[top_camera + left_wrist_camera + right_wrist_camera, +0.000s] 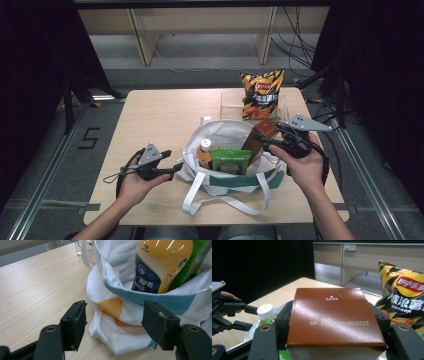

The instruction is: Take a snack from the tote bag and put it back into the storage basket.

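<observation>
Right gripper (261, 136) clenching flat brown cardboard box (334, 315) above white canvas tote bag (220, 182); left gripper (113, 325) gaping beside bag's rim. Probably unloading; needing clear surface next.

Bottle (204, 151) and green packet (230, 161) crowd the bag (220, 131) mouth.

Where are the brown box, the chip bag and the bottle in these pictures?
brown box (332, 317), right gripper view, on its glossy top face.
chip bag (261, 94), high view, on its printed front.
bottle (160, 265), left gripper view, on its label inside the bag.
</observation>
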